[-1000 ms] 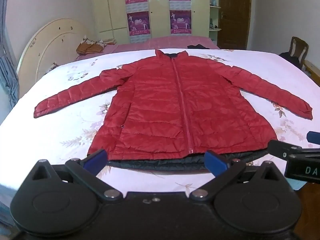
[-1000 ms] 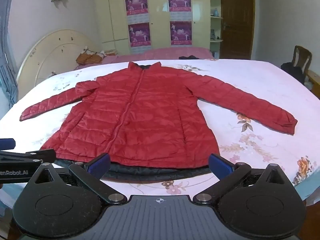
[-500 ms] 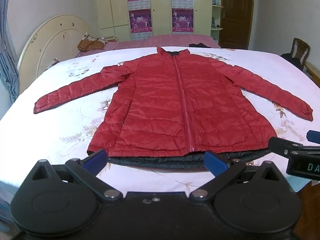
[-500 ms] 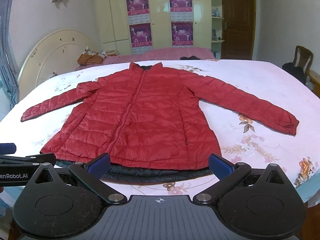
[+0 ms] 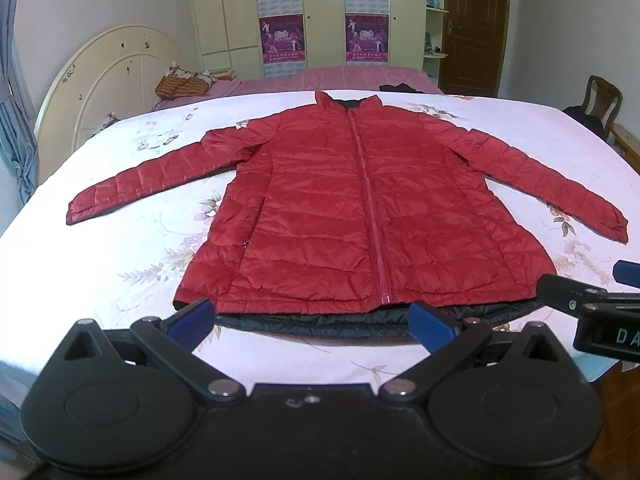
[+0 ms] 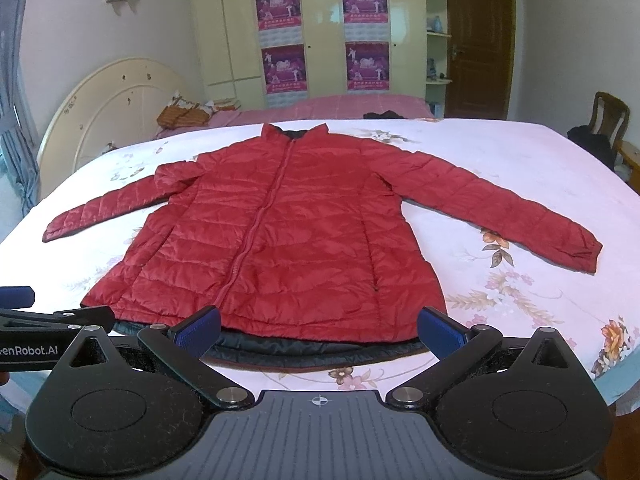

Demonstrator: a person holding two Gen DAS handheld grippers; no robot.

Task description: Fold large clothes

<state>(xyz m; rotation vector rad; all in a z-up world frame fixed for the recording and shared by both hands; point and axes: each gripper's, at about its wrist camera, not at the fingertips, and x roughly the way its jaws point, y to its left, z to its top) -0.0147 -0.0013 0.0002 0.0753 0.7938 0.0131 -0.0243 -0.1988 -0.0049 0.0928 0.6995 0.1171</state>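
The red jacket (image 5: 360, 216) lies flat and zipped on the bed (image 5: 100, 264), sleeves spread, hem nearest both grippers. The left gripper (image 5: 310, 318) and right gripper (image 6: 320, 326) hang just short of the hem, each with fingers wide apart, holding nothing. Its dark lining shows below the hem; the bed's near edge is hidden behind the gripper bodies.

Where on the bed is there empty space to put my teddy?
Bare flowered bedsheet lies beyond the red quilted puffer jacket's right sleeve, and between that sleeve and the hem. The middle is crowded by the jacket.
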